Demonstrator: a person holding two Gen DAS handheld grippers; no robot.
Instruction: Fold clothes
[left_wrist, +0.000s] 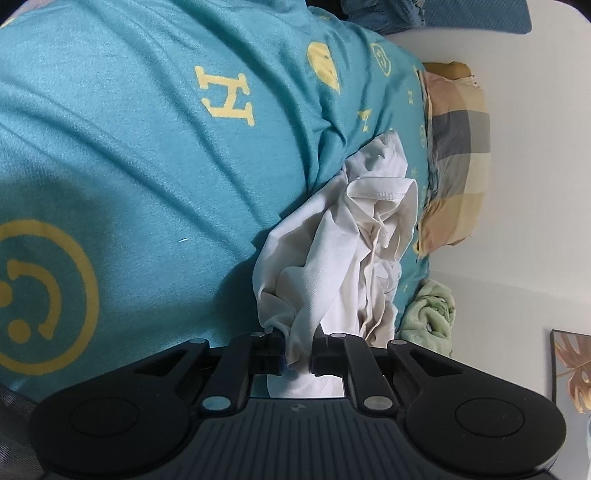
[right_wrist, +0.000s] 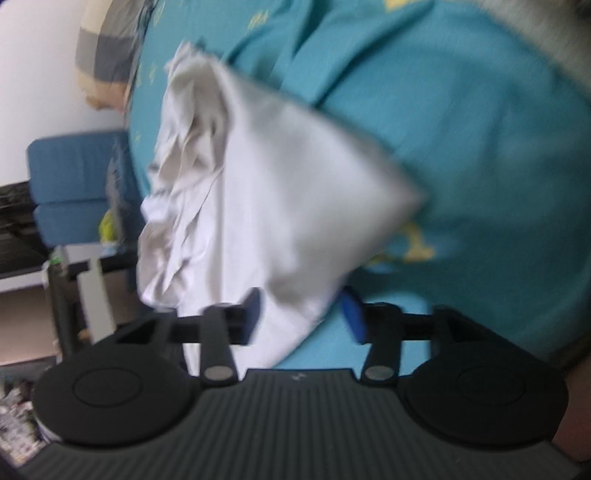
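White shirt strung lengthwise ahead of both my claws, over the teal bed.

The bed (left_wrist: 129, 166) lies under everything; the shirt (left_wrist: 332, 258) runs straight away from my left claw (left_wrist: 298, 354), which is clamped tight on its near edge. My right claw (right_wrist: 301, 317) stands wide apart, a corner of the shirt (right_wrist: 266, 206) between its jaws, gripping nothing that I can see; it looks nearest the free hem.
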